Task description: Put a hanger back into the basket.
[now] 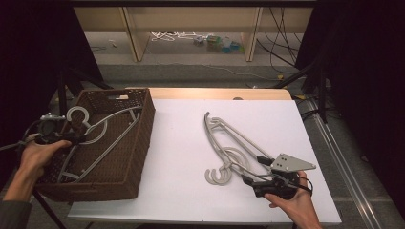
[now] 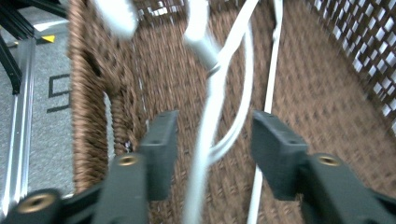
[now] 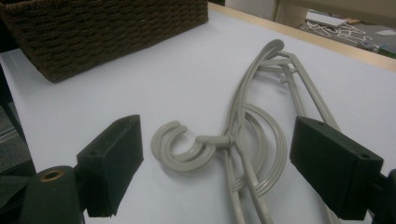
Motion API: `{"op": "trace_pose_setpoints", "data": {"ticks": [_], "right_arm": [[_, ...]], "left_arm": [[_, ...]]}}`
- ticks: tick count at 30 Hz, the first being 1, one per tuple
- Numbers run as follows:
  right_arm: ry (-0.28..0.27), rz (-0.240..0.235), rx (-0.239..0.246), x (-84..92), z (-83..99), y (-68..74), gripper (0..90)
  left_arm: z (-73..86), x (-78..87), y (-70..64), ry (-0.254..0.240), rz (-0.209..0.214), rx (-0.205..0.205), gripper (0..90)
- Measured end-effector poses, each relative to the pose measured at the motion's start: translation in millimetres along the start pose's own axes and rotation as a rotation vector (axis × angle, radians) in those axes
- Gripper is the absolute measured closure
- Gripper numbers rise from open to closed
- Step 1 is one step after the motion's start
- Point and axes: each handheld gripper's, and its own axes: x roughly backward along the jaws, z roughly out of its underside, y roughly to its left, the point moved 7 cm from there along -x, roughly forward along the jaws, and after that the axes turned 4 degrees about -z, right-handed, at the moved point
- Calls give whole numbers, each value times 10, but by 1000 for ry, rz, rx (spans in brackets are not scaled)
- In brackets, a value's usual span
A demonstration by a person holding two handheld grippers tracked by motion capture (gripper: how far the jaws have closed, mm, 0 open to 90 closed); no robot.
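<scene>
High view puts the right gripper point(image 1: 258, 175) nearest, at the table's point(image 1: 181, 143) front right, jaws spread wide and empty, just short of the stacked grey hangers point(image 1: 229, 143) lying on the white top. Farther left, the left gripper point(image 1: 79, 138) reaches over the rim of the brown wicker basket point(image 1: 141, 143). Its jaws stand released around a grey hanger point(image 2: 210, 121) lying inside.

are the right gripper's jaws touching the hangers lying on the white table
Apart. In the right gripper view the right gripper has its jaws spread wide, with white table showing between each pad and the hangers.
</scene>
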Motion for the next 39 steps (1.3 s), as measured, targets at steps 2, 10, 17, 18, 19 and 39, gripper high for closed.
{"op": "trace_pose_setpoints", "data": {"ticks": [2, 10, 17, 18, 19, 39], "right_arm": [[-1, 2, -2, 4, -1, -4, 182], [-11, 9, -17, 20, -13, -14, 182], [-19, 17, -14, 15, -14, -19, 180], [-23, 19, -16, 13, -19, -18, 178], [-23, 19, -15, 13, -18, -17, 177], [-43, 7, -29, -12, -14, 7, 168]], "left_arm": [[-70, 144, -76, -48, -9, 69, 395], [-238, 461, -440, -145, -8, 134, 262], [-332, 593, -841, -244, 114, 122, 220], [-343, 612, -919, -256, 123, 104, 212], [-351, 625, -965, -263, 135, 102, 210], [-407, 781, -1985, -465, 338, 27, 172]]}}
